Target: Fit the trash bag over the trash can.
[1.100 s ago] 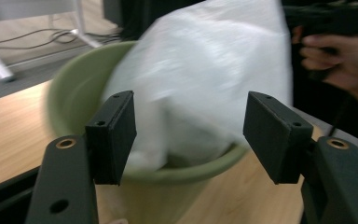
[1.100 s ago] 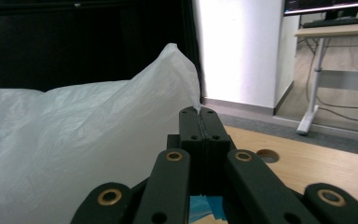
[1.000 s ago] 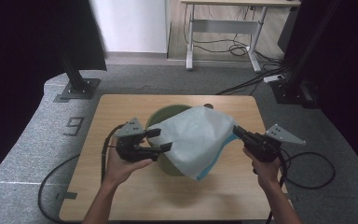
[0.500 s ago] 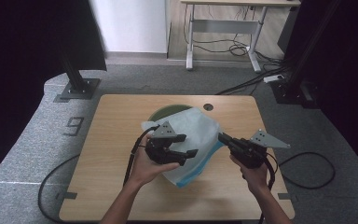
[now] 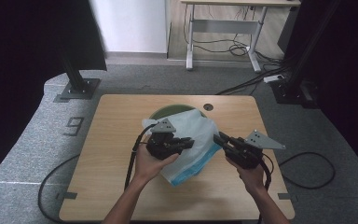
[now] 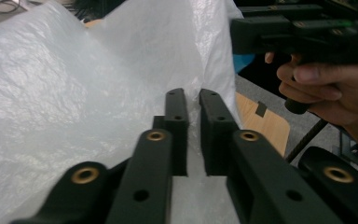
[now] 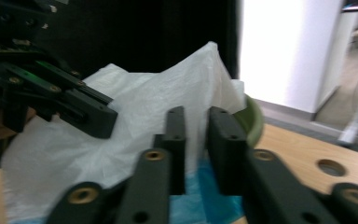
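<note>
A thin white plastic bag point(image 5: 193, 135) with a blue lower part lies bunched over a green bowl point(image 5: 168, 111) in the middle of the table. My left gripper point(image 5: 189, 142) points right into the bag's near side. Its jaws have just been closing, and in the left gripper view point(image 6: 192, 93) they stand almost together with bag film point(image 6: 74, 93) pinched between them. My right gripper point(image 5: 216, 138) points left at the bag's right edge. Its jaws have just been opening, and in the right gripper view point(image 7: 198, 112) a gap shows, with loose film point(image 7: 158, 107) in it.
The wooden table point(image 5: 116, 126) has a round hole point(image 5: 208, 107) near its far edge. Cables trail off both grippers over the near corners. The bowl's rim point(image 7: 254, 121) shows behind the bag. A desk frame and floor cables lie beyond the table.
Both hands came in toward the table's middle, and the bag went from stretched wide to bunched. The left jaws went from wide to nearly together. The right jaws parted slightly.
</note>
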The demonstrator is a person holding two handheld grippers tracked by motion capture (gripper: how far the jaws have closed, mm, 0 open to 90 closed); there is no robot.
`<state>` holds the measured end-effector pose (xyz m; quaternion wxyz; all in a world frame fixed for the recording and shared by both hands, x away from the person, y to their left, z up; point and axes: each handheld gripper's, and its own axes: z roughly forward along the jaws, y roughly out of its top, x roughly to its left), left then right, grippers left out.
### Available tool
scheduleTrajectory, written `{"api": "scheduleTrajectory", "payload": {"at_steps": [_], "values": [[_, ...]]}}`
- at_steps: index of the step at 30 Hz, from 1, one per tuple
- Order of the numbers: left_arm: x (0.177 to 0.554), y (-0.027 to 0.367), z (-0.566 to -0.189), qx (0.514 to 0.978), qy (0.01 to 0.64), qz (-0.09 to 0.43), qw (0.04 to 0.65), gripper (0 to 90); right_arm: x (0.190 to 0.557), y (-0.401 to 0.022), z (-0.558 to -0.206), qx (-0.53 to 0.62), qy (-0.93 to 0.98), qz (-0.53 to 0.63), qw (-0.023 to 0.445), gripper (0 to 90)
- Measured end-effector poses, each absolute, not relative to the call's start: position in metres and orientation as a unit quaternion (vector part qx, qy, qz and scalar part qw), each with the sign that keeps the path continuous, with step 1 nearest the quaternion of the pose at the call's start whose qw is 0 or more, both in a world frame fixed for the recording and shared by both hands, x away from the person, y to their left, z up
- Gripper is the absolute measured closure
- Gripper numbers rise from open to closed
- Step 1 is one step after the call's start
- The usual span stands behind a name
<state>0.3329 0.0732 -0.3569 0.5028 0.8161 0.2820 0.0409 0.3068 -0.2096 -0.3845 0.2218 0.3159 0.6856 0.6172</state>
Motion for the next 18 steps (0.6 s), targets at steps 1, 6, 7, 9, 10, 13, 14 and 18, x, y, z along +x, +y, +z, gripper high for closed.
{"api": "scheduleTrajectory", "payload": {"at_steps": [1,6,7,9,10,13,14,18], "values": [[0.333,0.073,-0.357,0.816,0.282,0.041,0.503,85.4,0.305,-0.21,-0.385,0.317,0.686,0.614,0.229,70.9],[0.343,0.08,-0.358,0.804,0.296,0.031,0.515,89.5,0.287,-0.217,-0.383,0.31,0.688,0.598,0.268,57.4],[0.343,0.08,-0.358,0.804,0.296,0.031,0.515,89.7,0.287,-0.217,-0.383,0.31,0.688,0.598,0.268,57.4],[0.346,0.082,-0.358,0.798,0.301,0.024,0.522,89.7,0.28,-0.22,-0.384,0.307,0.688,0.597,0.276,55.8],[0.348,0.084,-0.359,0.795,0.306,0.021,0.524,89.7,0.273,-0.221,-0.387,0.304,0.69,0.596,0.276,55.3],[0.351,0.087,-0.359,0.792,0.312,0.018,0.525,89.8,0.266,-0.221,-0.391,0.303,0.693,0.594,0.274,54.8],[0.353,0.089,-0.359,0.789,0.316,0.013,0.527,89.9,0.261,-0.221,-0.397,0.302,0.696,0.593,0.268,54.8],[0.356,0.093,-0.359,0.783,0.32,0.008,0.533,90.0,0.259,-0.22,-0.406,0.305,0.702,0.589,0.258,54.6]]}}
